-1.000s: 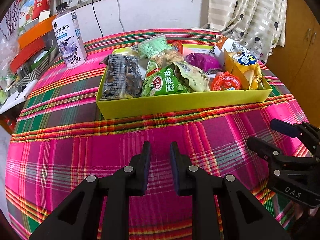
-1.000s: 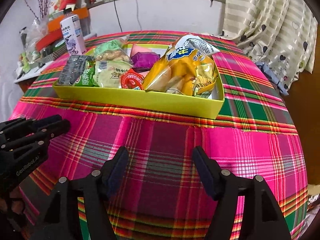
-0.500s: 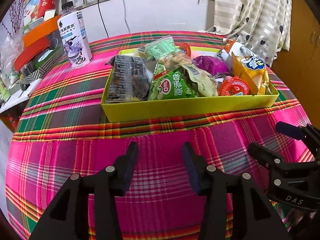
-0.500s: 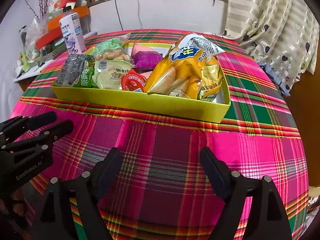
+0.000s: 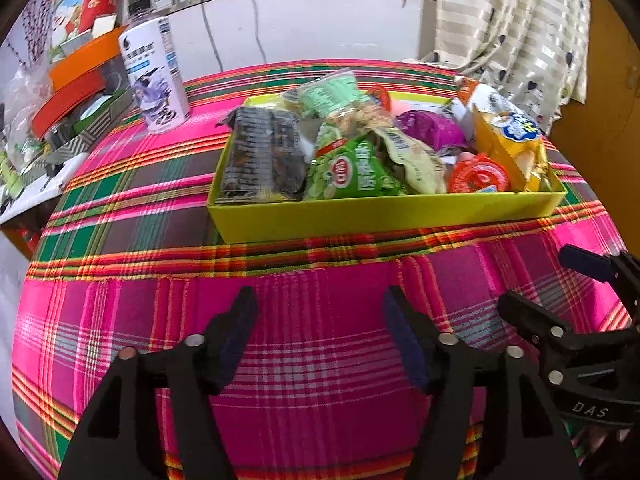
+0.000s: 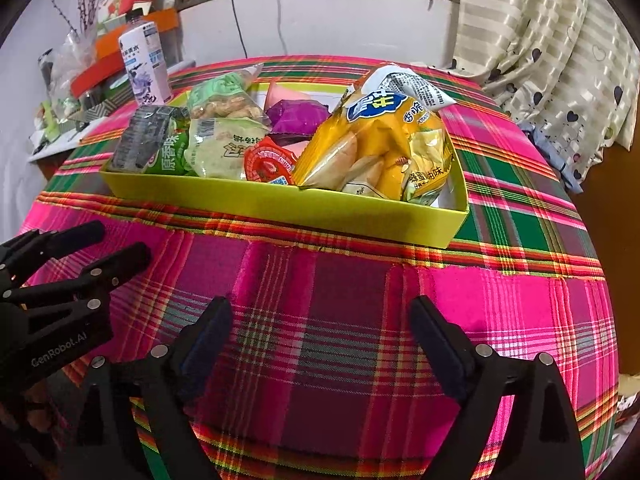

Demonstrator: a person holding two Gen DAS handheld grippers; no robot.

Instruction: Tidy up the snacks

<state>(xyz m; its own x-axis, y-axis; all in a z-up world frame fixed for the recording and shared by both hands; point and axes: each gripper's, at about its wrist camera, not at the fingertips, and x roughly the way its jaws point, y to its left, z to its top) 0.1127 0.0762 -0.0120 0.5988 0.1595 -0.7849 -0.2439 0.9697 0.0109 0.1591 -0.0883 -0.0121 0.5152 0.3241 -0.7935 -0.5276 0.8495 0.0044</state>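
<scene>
A yellow-green tray (image 5: 384, 216) (image 6: 280, 204) sits on the pink plaid tablecloth and holds several snack packs: a dark pack (image 5: 260, 152), a green pack (image 5: 352, 172), a purple pack (image 6: 298, 116), a red round pack (image 6: 268, 164) and a big yellow chip bag (image 6: 380, 148). My left gripper (image 5: 320, 320) hovers over bare cloth in front of the tray, its jaws opening with nothing between them. My right gripper (image 6: 320, 332) hangs beside it over the cloth, its jaws likewise opening and empty.
A white drink bottle (image 5: 154, 80) stands left of the tray. Boxes, bags and clutter (image 5: 60, 92) crowd a side surface at the far left. Curtains (image 6: 540, 40) hang at the back right. Wall and window bars rise behind the table.
Both grippers' jaws have spread apart, the left from nearly shut to wide. Neither hand has shifted, and the tray and snacks lie as before.
</scene>
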